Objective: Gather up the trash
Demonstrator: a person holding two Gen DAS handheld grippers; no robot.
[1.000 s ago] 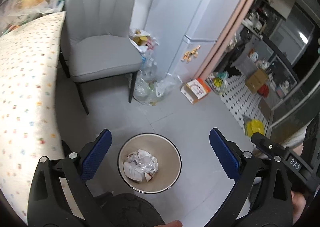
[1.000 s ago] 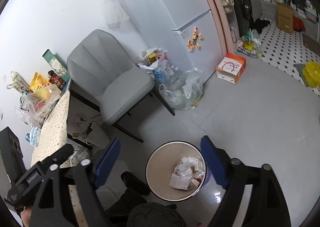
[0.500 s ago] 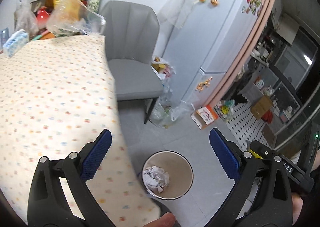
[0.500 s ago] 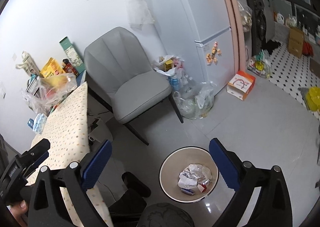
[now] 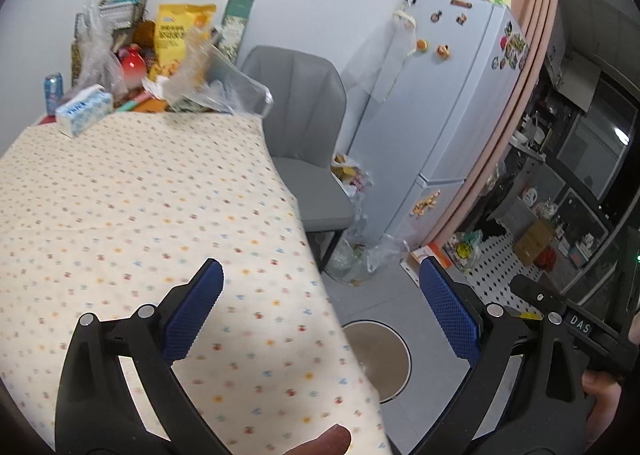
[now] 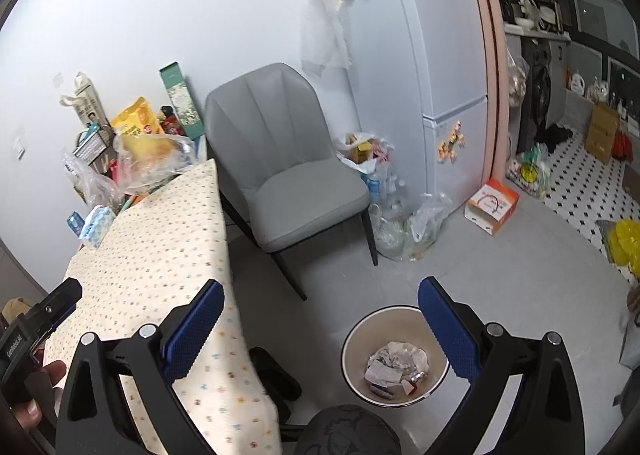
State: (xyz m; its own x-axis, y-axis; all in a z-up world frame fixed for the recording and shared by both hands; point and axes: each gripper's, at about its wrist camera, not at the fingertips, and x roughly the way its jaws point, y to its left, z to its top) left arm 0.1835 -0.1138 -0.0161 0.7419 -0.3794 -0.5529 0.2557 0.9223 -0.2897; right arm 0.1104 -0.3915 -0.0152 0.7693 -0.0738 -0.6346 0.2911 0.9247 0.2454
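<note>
A round beige trash bin (image 6: 394, 357) stands on the grey floor beside the table and holds crumpled paper and wrappers (image 6: 396, 363). In the left wrist view the bin (image 5: 380, 355) is partly hidden by the table edge. My left gripper (image 5: 320, 315) is open and empty, above the front right corner of the table with the dotted cloth (image 5: 140, 215). My right gripper (image 6: 320, 319) is open and empty, high above the floor between the table (image 6: 160, 255) and the bin.
A grey chair (image 6: 288, 175) stands at the table's far end beside a white fridge (image 6: 440, 75). Bags, a tissue pack (image 5: 84, 109) and a can (image 5: 53, 91) crowd the table's far edge. Plastic bags (image 6: 404, 223) and an orange-white box (image 6: 492, 207) lie on the floor.
Both grippers have risen and tilted up from over the bin. The left one now looks across the tabletop; the bin has slid to the lower edge of both views. Both stay open.
</note>
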